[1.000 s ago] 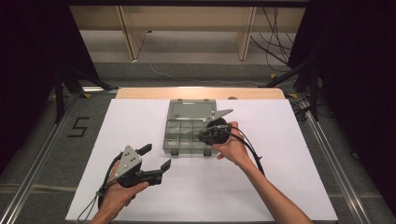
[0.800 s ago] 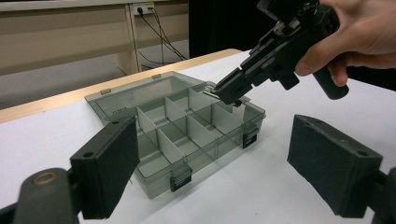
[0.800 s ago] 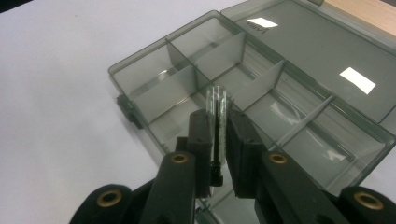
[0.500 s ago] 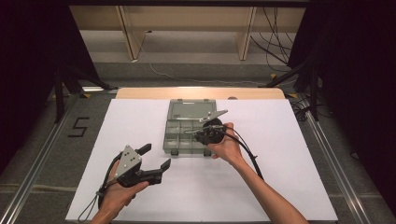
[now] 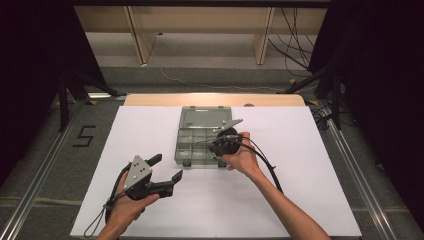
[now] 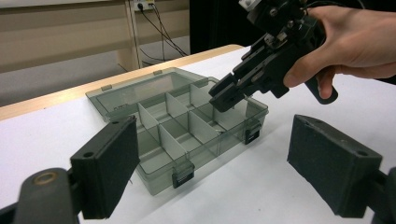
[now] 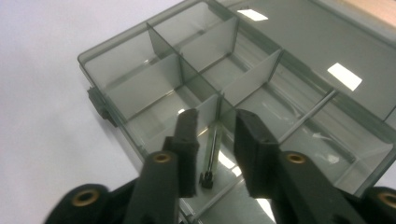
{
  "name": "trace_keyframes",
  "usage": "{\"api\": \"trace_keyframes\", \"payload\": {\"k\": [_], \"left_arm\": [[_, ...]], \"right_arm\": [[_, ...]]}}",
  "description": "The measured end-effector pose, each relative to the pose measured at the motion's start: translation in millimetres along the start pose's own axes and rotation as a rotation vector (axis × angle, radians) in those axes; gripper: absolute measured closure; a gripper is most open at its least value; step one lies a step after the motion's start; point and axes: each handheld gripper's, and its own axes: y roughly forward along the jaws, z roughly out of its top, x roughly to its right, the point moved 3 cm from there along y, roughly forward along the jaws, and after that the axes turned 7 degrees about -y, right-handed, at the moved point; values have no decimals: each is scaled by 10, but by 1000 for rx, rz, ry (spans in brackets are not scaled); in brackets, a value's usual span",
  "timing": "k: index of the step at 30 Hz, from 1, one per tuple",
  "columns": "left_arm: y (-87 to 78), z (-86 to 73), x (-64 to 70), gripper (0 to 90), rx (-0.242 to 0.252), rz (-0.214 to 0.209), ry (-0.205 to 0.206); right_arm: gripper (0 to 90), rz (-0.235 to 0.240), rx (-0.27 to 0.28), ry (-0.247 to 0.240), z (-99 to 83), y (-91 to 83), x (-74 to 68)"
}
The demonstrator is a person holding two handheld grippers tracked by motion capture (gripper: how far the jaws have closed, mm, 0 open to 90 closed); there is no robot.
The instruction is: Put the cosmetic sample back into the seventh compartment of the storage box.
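Smoky plastic organizer box [image 5: 202,142] lies lid-open mid-table — right gripper [image 7: 215,140] hovers over a near compartment, jaws slightly parted, pinching nothing; left gripper [image 5: 167,170] gapes wide. Floor mark [image 5: 84,136] reads "5".

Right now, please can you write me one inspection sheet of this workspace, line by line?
Surface: white table sheet, bare around the box.
Job's things: smoky transparent plastic compartment box, lid open, dividers upright; a thin dark screw-like piece lies in one compartment.
Clutter: nothing seen.
Grippers: left claw open, hovering near the table's front; right claw open, tips over the box, straddling that piece.
Cables: black cable trails from the right claw.
Surroundings: wooden frame legs, dark curtains.
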Motion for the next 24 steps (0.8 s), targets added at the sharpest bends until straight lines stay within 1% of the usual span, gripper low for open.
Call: {"api": "trace_keyframes", "payload": {"k": [1,2,3,4,5,7,8,9,10,11,13,15,16,18,19,20,22,23,24], "left_arm": [[4,-1,-6,158,-2,2,1],[8,-3,-16,158,-5,7,5],[18,-5,-27,157,-4,10,2],[25,-7,-37,158,-7,18,-3],[30,-8,-48,158,-11,20,-2],[68,-5,-72,159,-5,29,-7],[90,-2,-89,159,-5,36,-9],[113,-2,-106,160,-9,43,-13],[138,-5,-124,164,-12,47,-19],[163,-11,-146,166,-18,54,-21],[212,-27,-188,169,-33,65,-31],[249,-41,-220,167,-52,83,-47],[266,-45,-237,166,-62,89,-43],[305,-48,-266,165,-70,99,-41],[330,-48,-284,165,-75,101,-41],[361,-52,-303,165,-79,109,-43],[434,-69,-346,170,-104,119,-47],[476,-88,-366,175,-126,128,-57],[506,-103,-388,180,-146,135,-58]], "right_arm": [[602,-12,3,3,-4,-11,-2],[577,-6,3,23,-5,-30,-11],[555,2,7,6,-13,-46,6],[496,15,15,8,-29,-70,17],[496,15,15,8,-29,-70,17],[429,17,18,2,-44,-92,34],[413,24,23,13,-46,-115,37],[403,32,60,3,-51,-119,41],[392,47,80,4,-59,-142,40],[373,65,77,-1,-70,-177,52],[356,76,88,4,-87,-230,64],[344,87,118,3,-103,-277,86],[339,92,131,5,-112,-302,100],[322,91,140,15,-126,-337,146],[320,84,154,23,-128,-353,176],[320,87,167,30,-127,-366,202],[306,88,187,53,-127,-389,243],[298,85,193,57,-128,-397,260],[291,89,192,62,-139,-430,291]]}}
